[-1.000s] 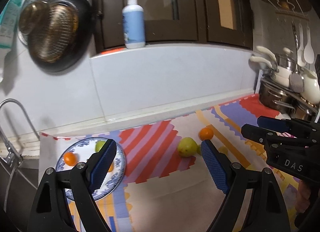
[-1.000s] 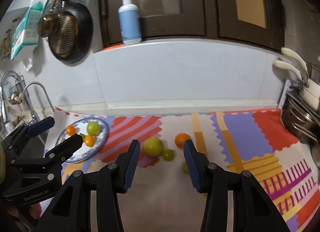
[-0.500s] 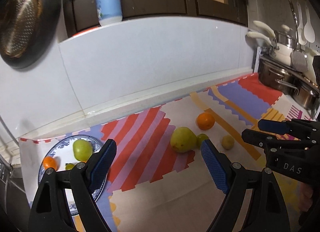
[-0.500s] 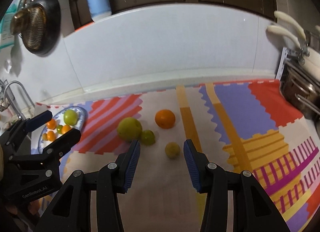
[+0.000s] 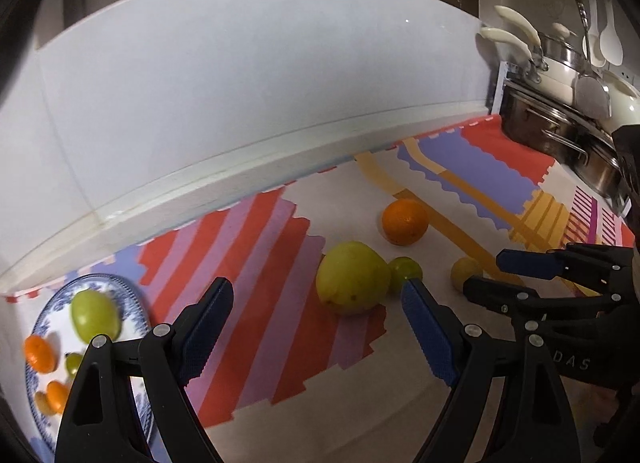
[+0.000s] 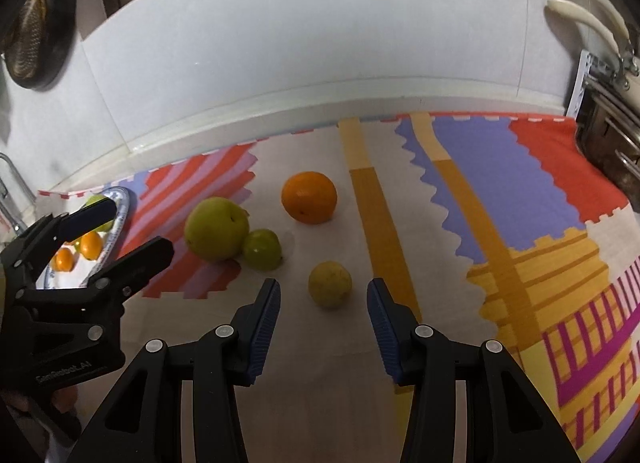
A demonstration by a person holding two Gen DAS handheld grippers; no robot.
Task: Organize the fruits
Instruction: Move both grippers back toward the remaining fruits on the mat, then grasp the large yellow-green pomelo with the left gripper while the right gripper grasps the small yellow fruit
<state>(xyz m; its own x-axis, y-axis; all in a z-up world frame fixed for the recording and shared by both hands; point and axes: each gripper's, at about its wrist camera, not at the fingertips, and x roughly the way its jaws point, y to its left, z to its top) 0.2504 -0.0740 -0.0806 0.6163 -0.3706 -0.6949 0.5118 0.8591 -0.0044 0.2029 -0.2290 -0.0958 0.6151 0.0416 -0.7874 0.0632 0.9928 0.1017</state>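
Loose fruits lie on a colourful mat: an orange [image 6: 309,197], a large yellow-green fruit [image 6: 216,228], a small green fruit [image 6: 262,249] touching it, and a small yellow fruit [image 6: 330,283]. My right gripper [image 6: 323,291] is open, and the small yellow fruit sits just ahead of its fingertips with gaps on both sides. My left gripper [image 5: 316,289] is open wide, just short of the large yellow-green fruit [image 5: 352,283]. A blue-patterned plate [image 5: 120,283] at the left holds a green fruit [image 5: 95,315] and small oranges.
A white tiled wall and ledge run behind the mat. Steel pots [image 5: 560,131] with white-handled lids stand at the right end. A dark pan [image 6: 36,31] hangs at the upper left, with a tap [image 6: 12,183] below it. The right gripper [image 5: 486,273] shows beside the left one.
Both grippers have come down and forward toward the loose fruits, which now look larger. The views tilt further down at the mat. Neither jaw width has changed.
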